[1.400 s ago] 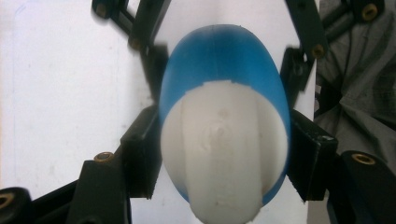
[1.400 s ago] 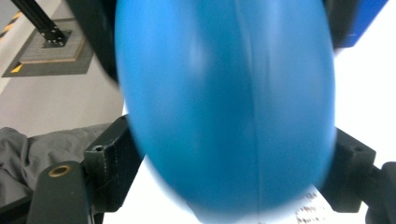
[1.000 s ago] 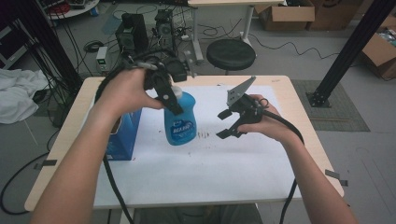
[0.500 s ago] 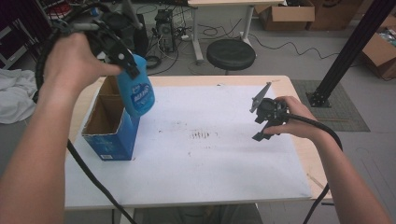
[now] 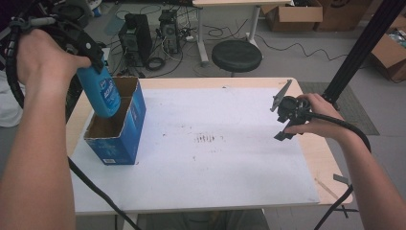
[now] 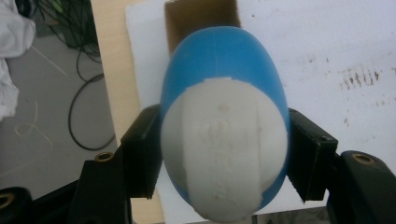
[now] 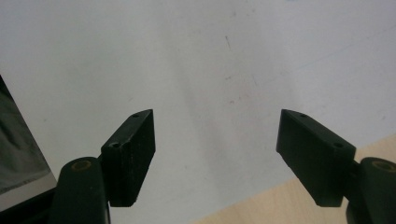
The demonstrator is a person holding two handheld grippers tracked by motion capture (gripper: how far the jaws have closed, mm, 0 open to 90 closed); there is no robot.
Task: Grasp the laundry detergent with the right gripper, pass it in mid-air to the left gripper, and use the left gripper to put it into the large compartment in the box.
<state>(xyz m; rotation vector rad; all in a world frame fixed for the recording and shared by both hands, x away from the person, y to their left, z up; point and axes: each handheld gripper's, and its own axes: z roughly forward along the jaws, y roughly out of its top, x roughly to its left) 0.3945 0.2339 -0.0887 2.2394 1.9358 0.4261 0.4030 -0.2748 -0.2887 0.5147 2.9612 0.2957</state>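
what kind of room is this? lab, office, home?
Most likely a lab or workshop, not a home. Desktop computer towers stand on the floor among loose cables, cardboard boxes are stacked at the back, and a black metal frame post rises beside the table.

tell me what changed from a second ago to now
The left hand-held gripper, shut on the blue plastic bottle with the white cap, carried it left from beside the open blue cardboard box and up, to hang over the box's opening. The right hand-held gripper drew back toward the table's right edge, its jaws closing partway with nothing between them. The box and the white sheet on the table stayed put.
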